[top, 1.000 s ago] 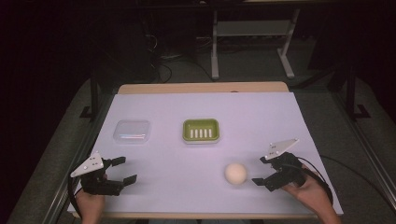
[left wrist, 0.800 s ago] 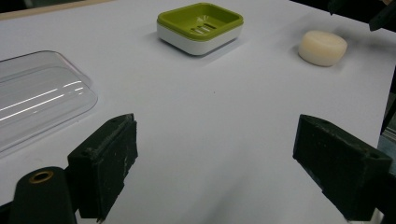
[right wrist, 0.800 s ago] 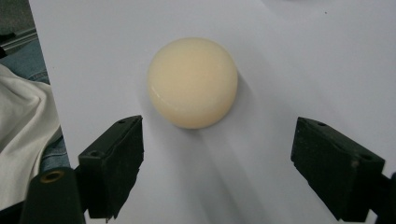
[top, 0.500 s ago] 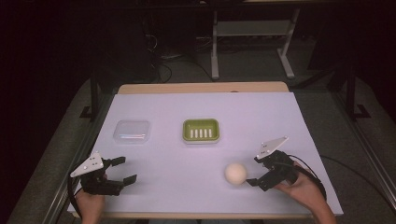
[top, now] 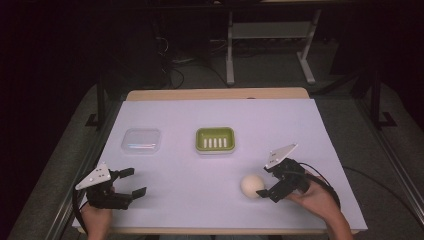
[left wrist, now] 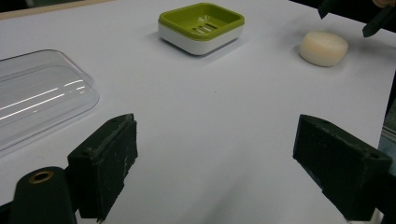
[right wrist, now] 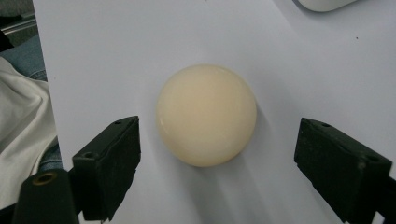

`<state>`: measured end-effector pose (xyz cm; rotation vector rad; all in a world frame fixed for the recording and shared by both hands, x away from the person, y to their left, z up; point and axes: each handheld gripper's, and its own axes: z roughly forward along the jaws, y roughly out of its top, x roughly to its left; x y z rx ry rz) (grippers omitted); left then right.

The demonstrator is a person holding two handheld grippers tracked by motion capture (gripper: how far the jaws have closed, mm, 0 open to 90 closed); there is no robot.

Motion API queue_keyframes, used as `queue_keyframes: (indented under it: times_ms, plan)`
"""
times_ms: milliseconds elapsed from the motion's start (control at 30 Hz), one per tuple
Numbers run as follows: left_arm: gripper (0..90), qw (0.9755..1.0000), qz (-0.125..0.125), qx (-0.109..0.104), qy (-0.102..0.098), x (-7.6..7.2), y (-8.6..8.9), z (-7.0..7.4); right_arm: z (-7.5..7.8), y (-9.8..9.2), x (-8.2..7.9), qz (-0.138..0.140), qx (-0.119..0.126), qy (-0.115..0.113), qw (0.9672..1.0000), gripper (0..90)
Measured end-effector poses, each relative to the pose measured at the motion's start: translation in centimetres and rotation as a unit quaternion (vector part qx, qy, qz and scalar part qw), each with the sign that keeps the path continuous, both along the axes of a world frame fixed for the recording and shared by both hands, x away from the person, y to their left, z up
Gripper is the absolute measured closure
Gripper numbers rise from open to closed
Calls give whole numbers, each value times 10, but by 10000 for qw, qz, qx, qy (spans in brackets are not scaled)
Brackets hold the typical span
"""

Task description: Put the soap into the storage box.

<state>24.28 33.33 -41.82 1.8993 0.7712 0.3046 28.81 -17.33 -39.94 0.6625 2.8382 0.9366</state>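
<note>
Table: right claw nearer soap.

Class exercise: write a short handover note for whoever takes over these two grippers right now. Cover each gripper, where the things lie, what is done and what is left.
Right gripper: open, jaws either side of the round soap, not touching it.
Left gripper: open, holding nothing, near the table's front left.
Green soap dish: mid-table, nothing in it. Clear lid: lying to its left.
Done: right gripper lined up on the soap.
Left: probably close on the soap, place it in the dish, perhaps add the lid.
</note>
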Motion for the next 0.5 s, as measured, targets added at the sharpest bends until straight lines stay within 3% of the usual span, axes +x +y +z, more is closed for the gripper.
queue_keyframes:
  times_ms: [500]
  plan:
    - [131, 10000, 6, 3, -14, 0, 1, 1, -6, 16, 9, 235, -81, 65, 9997, 143]
